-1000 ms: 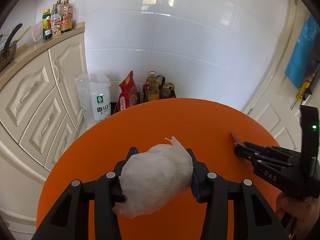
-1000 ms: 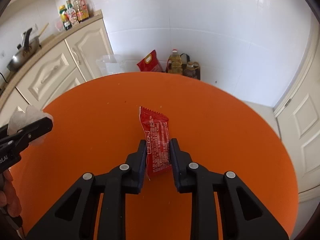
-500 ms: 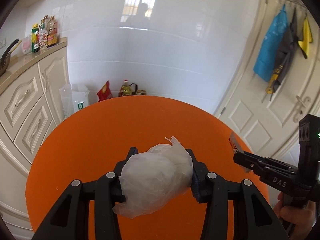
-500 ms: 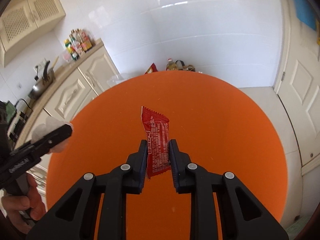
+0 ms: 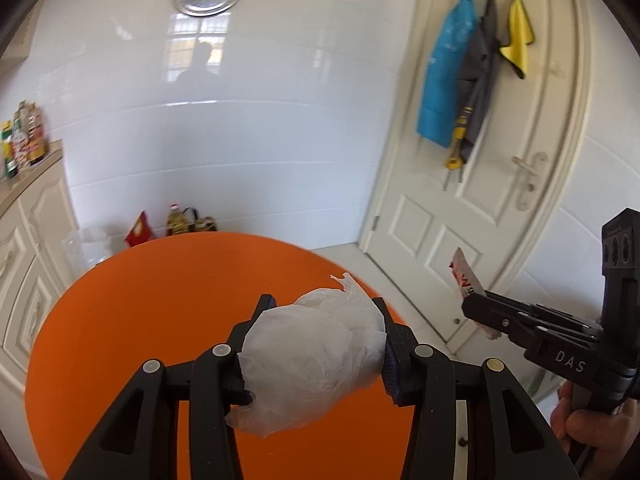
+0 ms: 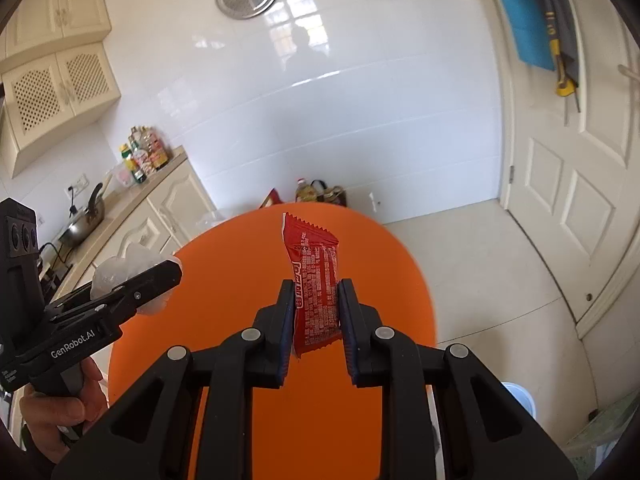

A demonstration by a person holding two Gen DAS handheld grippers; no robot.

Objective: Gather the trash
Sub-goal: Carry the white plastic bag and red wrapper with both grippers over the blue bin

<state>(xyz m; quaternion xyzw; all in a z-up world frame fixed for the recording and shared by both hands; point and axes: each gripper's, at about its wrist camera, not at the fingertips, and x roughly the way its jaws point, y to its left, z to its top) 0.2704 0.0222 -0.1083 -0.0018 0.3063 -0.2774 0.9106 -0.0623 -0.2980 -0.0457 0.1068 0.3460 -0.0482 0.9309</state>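
Left wrist view: left claw (image 5: 316,336) clenched on a crumpled white plastic bag (image 5: 312,356), wedged between both pads and bulging above and below them. Beneath and ahead of the claw, a round orange surface (image 5: 160,312). Off to the claw's right, raised clear of the surface, the right claw (image 5: 476,304) pinching a wrapper (image 5: 464,278), only a red-and-white sliver of it visible past the tips. Further right and behind, a white door (image 5: 492,184) hung with a blue apron (image 5: 444,84); motion blur there, so finer detail is hard to read.

Right wrist view: right claw (image 6: 316,312) gripping a red snack wrapper (image 6: 314,284) upright between its pads, serrated top edge pointing forward, lower end hanging below the pads. Orange surface (image 6: 224,280) underneath. To the claw's left, the left claw (image 6: 168,276) holding the white bag (image 6: 124,270) up above the surface's edge. Beyond it, cream cabinets (image 6: 172,204) with bottles (image 6: 142,154) on top.
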